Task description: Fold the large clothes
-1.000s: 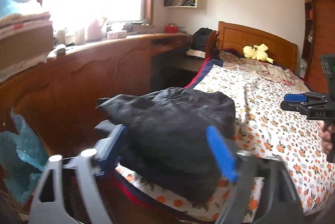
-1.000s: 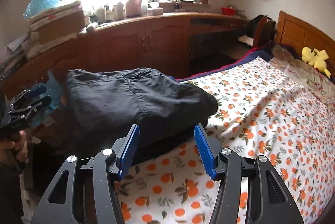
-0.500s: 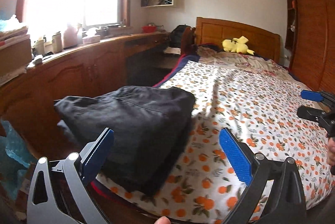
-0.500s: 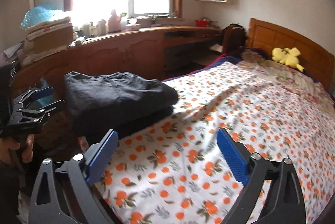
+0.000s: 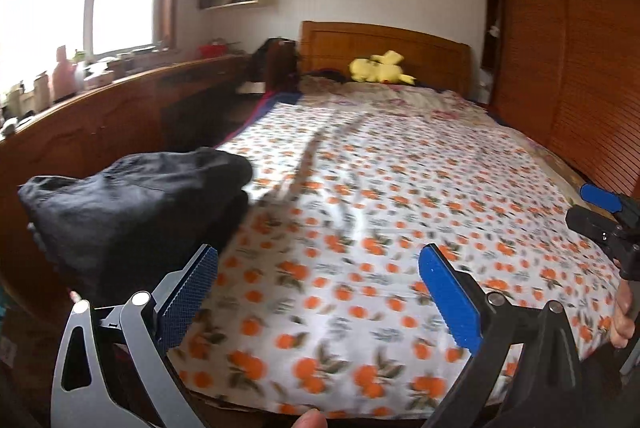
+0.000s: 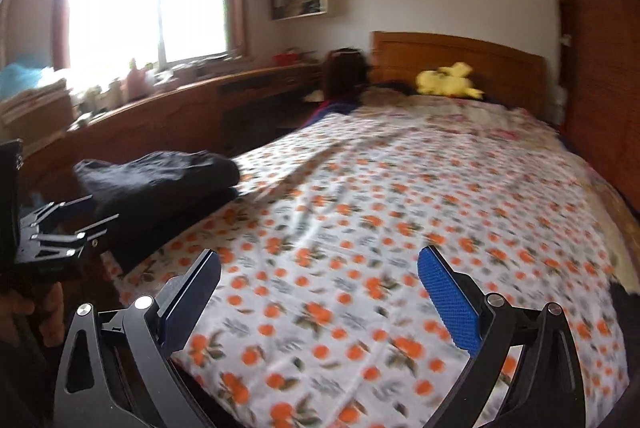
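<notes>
A folded black garment [image 5: 136, 204] [image 6: 160, 180] lies in a stack on the near left corner of the bed [image 5: 400, 188] [image 6: 400, 208], which has a white sheet printed with oranges. My left gripper [image 5: 320, 284] is open over the sheet, to the right of the stack, with nothing between its blue pads. My right gripper [image 6: 320, 288] is open too, further right over bare sheet, and holds nothing. In the left wrist view the right gripper [image 5: 608, 224] shows at the right edge; in the right wrist view the left gripper [image 6: 56, 232] shows at the left edge.
A yellow plush toy [image 5: 380, 68] lies by the wooden headboard [image 5: 380, 44]. A long wooden cabinet with a cluttered top [image 5: 100, 108] runs under the window left of the bed. A wooden wardrobe [image 5: 560, 48] stands to the right.
Both grippers let go of the black garment, opened wide and swept right along the bed's foot. The stack now lies off to the left.
</notes>
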The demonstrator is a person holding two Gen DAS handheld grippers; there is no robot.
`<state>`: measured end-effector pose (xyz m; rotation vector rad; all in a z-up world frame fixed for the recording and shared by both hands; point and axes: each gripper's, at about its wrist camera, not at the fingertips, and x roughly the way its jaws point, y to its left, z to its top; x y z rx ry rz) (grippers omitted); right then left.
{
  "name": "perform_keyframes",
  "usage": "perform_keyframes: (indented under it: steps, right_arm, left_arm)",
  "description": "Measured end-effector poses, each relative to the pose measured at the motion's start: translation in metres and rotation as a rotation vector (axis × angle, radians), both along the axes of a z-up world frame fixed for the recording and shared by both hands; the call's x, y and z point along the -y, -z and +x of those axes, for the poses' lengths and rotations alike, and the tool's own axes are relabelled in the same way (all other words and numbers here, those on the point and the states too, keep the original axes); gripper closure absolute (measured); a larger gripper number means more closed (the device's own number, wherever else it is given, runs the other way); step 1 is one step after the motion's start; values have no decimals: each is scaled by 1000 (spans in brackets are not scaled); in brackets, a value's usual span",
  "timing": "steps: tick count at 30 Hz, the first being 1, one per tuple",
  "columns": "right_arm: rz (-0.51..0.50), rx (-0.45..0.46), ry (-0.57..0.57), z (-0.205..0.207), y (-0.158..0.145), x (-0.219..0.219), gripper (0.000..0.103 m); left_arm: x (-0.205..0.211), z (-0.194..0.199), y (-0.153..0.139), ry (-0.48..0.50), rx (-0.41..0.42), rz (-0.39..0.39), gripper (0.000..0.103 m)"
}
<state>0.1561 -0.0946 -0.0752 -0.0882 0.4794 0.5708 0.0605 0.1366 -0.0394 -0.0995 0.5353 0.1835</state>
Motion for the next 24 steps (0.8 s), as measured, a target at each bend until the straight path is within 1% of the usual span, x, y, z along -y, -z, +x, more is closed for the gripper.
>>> perform_keyframes:
  steps: [4,7,11,12,13,17,24]
  right_arm:
    - [27,17,55,-21,-1,35,8]
    - [47,32,93,-39,-3,58,8]
    - [57,81,146,-72,-11,86,8]
    - [57,81,146,-72,-11,86,8]
    - [65,101,170,-85,-15,98,8]
    - [85,137,206,-102,-23,118,8]
    - [111,173,255,-120,-31,141,8]
  left_arm:
    - [37,-4,0,49,3,15,2]
    - [63,-11,-5,79,15,21,2]
    - [91,-26,-15,105,43,23,2]
    - [95,-30,-18,109,48,24,2]
    - [101,-34,-21,115,54,27,2]
    - [124,-52,-34,134,83,51,2]
    - [148,-75,-50,161,116,49,2]
